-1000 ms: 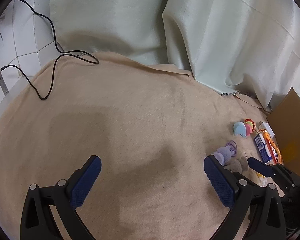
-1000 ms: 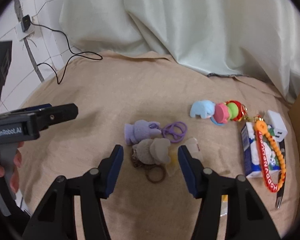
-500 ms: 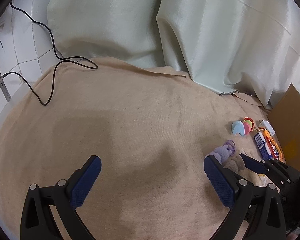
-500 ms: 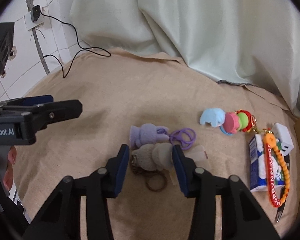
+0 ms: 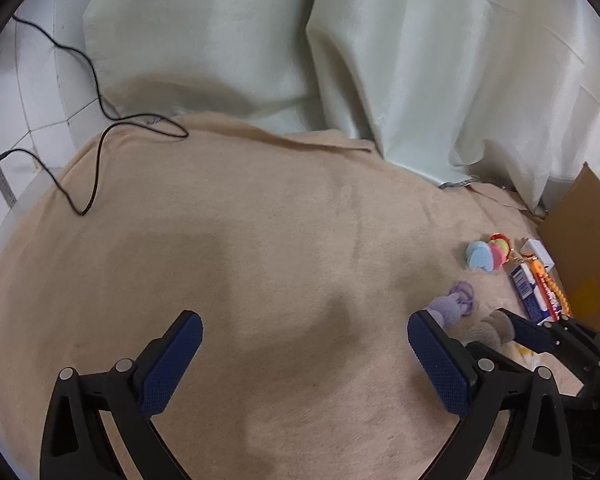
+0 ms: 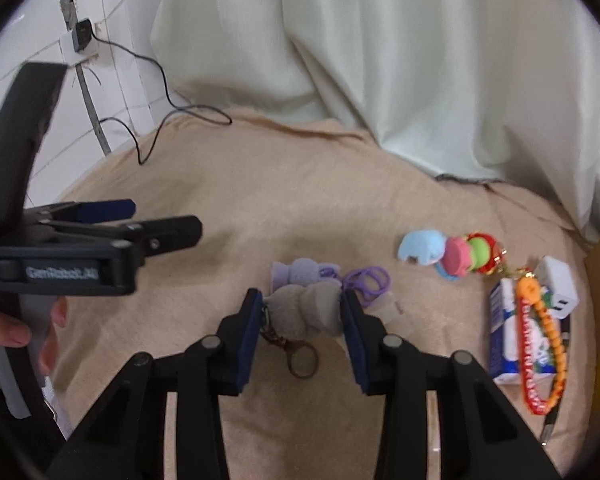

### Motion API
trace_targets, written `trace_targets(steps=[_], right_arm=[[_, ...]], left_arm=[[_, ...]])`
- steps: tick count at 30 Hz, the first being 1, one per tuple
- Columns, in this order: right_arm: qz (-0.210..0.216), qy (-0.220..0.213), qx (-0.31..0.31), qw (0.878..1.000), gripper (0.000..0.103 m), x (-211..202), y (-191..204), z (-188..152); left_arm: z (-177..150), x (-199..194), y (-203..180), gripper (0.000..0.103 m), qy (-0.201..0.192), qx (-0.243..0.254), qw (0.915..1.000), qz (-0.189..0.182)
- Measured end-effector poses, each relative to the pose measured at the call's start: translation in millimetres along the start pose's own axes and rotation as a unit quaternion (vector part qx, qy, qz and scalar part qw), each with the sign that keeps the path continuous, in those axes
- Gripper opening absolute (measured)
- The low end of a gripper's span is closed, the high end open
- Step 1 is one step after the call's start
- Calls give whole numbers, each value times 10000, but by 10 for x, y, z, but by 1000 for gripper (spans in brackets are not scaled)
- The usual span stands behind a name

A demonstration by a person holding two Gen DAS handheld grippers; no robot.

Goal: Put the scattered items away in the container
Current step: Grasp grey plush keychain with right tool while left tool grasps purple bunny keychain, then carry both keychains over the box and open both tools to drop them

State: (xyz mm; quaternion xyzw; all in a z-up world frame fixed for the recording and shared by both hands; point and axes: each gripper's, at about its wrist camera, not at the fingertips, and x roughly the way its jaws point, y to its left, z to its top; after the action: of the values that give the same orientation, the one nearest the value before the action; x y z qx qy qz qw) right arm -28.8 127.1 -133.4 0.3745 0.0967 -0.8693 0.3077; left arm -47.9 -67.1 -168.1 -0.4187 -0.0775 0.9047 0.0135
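My right gripper [image 6: 302,300] is shut on a grey-brown plush keychain [image 6: 306,310], its brown ring [image 6: 303,364] hanging below. The plush also shows in the left wrist view [image 5: 490,330]. A purple plush keychain [image 6: 300,274] lies just behind it. A blue, pink and green plush charm [image 6: 446,252], a white and blue carton [image 6: 512,340] under an orange bead strap [image 6: 540,328], and a white charger [image 6: 558,286] lie to the right. My left gripper [image 5: 304,348] is open and empty over bare cloth, left of the items. A cardboard box [image 5: 584,240] stands at the far right.
A beige cloth [image 5: 260,240] covers the surface. Pale green curtains [image 5: 380,60] hang behind. A black cable [image 5: 100,128] lies at the back left and runs to a wall plug [image 6: 82,38]. A clear wrapper [image 6: 388,306] lies right of the grey plush.
My right gripper has moved forward and closed its fingers onto the grey-brown plush keychain. My left gripper has stayed open and nearly still.
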Motion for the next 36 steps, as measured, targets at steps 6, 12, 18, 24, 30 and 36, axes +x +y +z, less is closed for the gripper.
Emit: trace_targets(steps=[6,12,18,24,30,36], right_arm=[[-245,-307,271,9989,44,-412,-241,-45],[-449,-290,568,9970,44,-559,-529,-157],[-445,-328,741,9957,44,-668,-696,-204],[-376,-412,850,9948,44,-732,-748,-194],[-283,-434,896,9946,44,-716,-782,-193],[-269,-389,931,9945,44,-701,-807,-212]], left_arm=[[29,-74,-291,103,-272,403,9985,-269],[-21,162,-694,103,70,802,9967,35],[-107,398,-861,99,490,1157,9920,-144],[-86,463,-1014,81,448,1495,9872,-326],[-89,513,-1024,46,581,1561,9849,-469],[-78,498,-926,36,492,1223,9888,-700]])
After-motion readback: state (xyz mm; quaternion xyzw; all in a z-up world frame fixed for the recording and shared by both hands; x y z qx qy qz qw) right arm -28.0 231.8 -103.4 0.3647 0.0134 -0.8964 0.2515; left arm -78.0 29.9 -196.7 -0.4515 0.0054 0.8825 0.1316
